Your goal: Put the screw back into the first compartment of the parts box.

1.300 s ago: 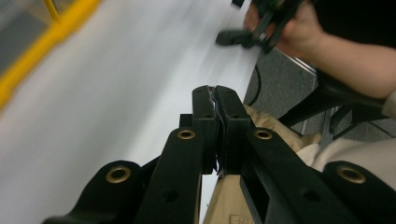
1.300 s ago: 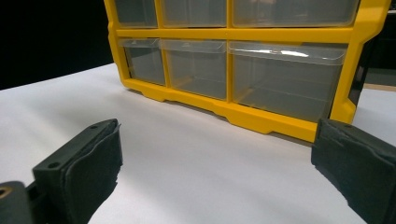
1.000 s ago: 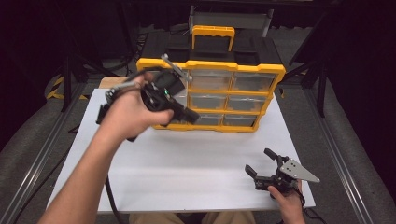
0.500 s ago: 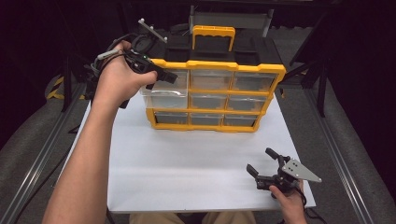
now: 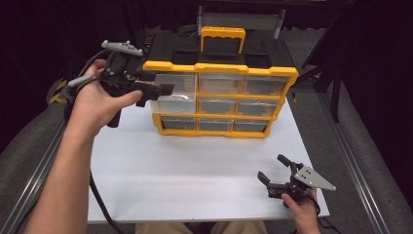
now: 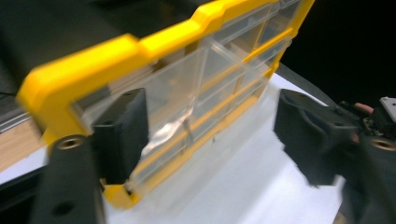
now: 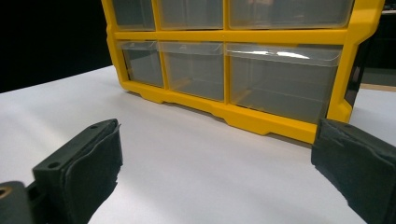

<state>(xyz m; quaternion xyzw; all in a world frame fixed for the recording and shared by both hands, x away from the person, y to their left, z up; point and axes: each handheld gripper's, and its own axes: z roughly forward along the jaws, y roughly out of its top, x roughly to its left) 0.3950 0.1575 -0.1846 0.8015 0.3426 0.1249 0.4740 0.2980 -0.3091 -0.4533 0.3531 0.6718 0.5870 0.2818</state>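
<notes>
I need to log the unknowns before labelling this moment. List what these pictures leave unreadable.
- Drawer contents: in the high view the organizer has clear drawers too small and glary to read.
- Contact: in the left gripper view, motion blur hides whether the left hand-held gripper touches the drawer between its open jaws.
- Organizer top: cut off by the upper edge in the right gripper view, beyond the open right hand-held gripper.

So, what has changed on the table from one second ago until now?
The left gripper went up and back from the front of the drawer box, then came down to its left end; its open jaws now sit by a clear drawer that sticks out a little. Nothing was gripped. The right gripper stayed open near the table's front right corner, and the box did not move.
</notes>
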